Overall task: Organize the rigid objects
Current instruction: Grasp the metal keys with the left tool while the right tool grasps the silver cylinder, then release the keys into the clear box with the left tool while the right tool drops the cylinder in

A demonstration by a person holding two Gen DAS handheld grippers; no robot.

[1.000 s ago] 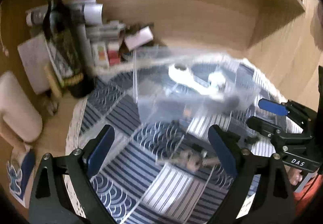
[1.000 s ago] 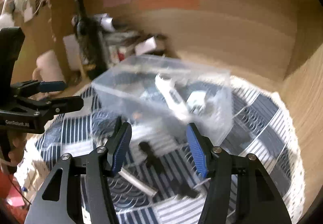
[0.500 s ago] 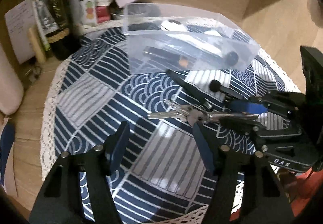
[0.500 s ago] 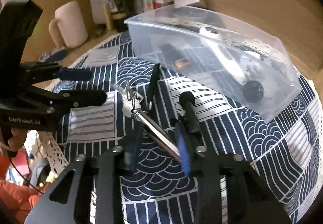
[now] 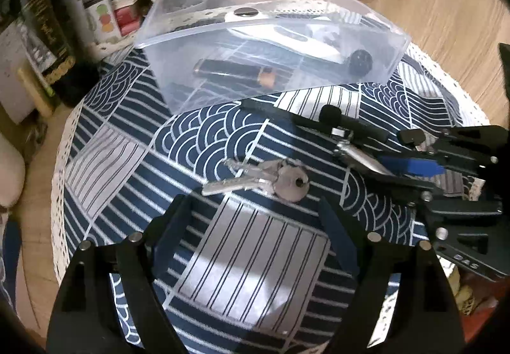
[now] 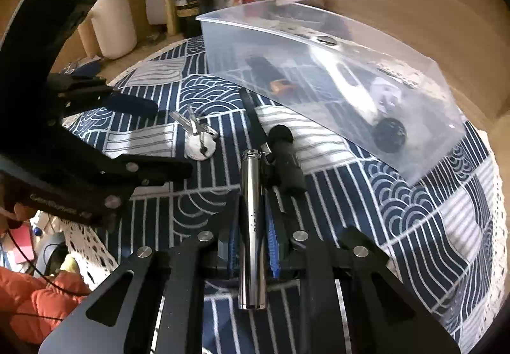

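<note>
While the left gripper (image 5: 255, 226) is hovering open, the right gripper (image 6: 251, 239) is clamping the metal cylinder (image 6: 251, 226); next, lifting toward the clear bin (image 6: 318, 73) at one o'clock.

Right gripper (image 6: 251, 242), half a second ago wide and short of the silver cylinder (image 6: 252, 226), now clamps it between blue pads. Left gripper (image 5: 255, 226) drops from a high view over the clear box (image 5: 271, 35) to just behind the keys (image 5: 271, 181), fingers spread as wide as before.
</note>
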